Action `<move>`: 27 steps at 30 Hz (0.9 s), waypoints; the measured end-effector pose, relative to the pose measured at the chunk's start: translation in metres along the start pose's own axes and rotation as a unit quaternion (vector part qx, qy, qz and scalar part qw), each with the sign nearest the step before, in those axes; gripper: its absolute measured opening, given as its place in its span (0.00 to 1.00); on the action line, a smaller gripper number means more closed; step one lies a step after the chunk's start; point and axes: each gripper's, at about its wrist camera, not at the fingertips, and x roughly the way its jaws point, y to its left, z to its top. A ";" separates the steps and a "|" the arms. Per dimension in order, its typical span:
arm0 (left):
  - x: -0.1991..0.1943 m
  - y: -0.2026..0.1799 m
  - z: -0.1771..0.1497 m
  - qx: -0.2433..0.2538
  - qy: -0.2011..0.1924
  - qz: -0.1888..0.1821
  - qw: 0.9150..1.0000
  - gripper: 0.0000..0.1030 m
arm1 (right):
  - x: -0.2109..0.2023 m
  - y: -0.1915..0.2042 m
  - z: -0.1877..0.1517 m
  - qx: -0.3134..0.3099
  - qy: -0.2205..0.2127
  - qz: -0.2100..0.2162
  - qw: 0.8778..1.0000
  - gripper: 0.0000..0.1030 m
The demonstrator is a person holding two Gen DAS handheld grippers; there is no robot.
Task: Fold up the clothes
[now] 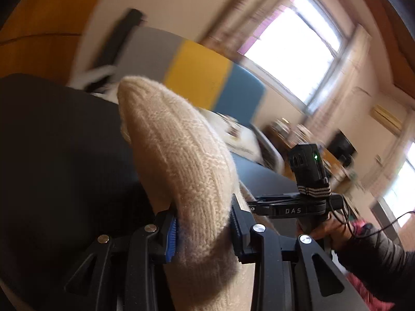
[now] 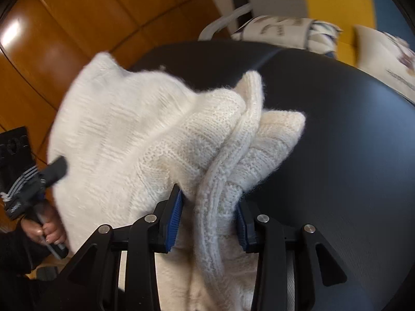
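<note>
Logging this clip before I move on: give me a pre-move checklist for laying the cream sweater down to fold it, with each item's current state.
1. Left gripper clamped on the cream knitted sweater: ok.
2. Right gripper clamped on the sweater: ok, several bunched layers between its fingers.
3. Sweater spread flat for folding: not ok, it hangs bunched and lifted.
4. Dark flat surface bare below the sweater: ok where visible.
5. Patterned pillows away from the landing area: ok, they lie at the far edge.
6. Which part of the sweater each gripper holds: cannot tell.
</note>
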 end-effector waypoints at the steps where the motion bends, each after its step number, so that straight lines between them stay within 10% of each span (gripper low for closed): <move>1: -0.006 0.013 0.001 -0.012 -0.006 0.015 1.000 0.32 | 0.011 0.012 0.014 -0.017 0.001 0.005 1.000 0.38; 7: -0.032 0.093 0.003 -0.097 -0.023 0.096 0.990 0.34 | 0.074 0.056 0.069 -0.100 0.033 -0.025 0.994 0.40; 10: -0.028 0.133 -0.008 -0.168 -0.008 0.118 0.979 0.36 | 0.088 0.042 0.091 -0.065 0.035 -0.005 0.997 0.65; 19: -0.048 0.128 -0.014 -0.174 0.004 0.171 0.970 0.38 | 0.028 0.013 0.105 -0.037 -0.055 0.021 0.998 0.67; 22: -0.053 0.113 -0.014 -0.158 0.002 0.199 0.967 0.38 | 0.031 0.048 0.095 -0.135 -0.023 0.073 0.988 0.67; 27: -0.060 0.127 -0.019 -0.202 0.016 0.190 0.961 0.41 | 0.099 0.046 0.092 -0.155 0.077 0.033 0.984 0.67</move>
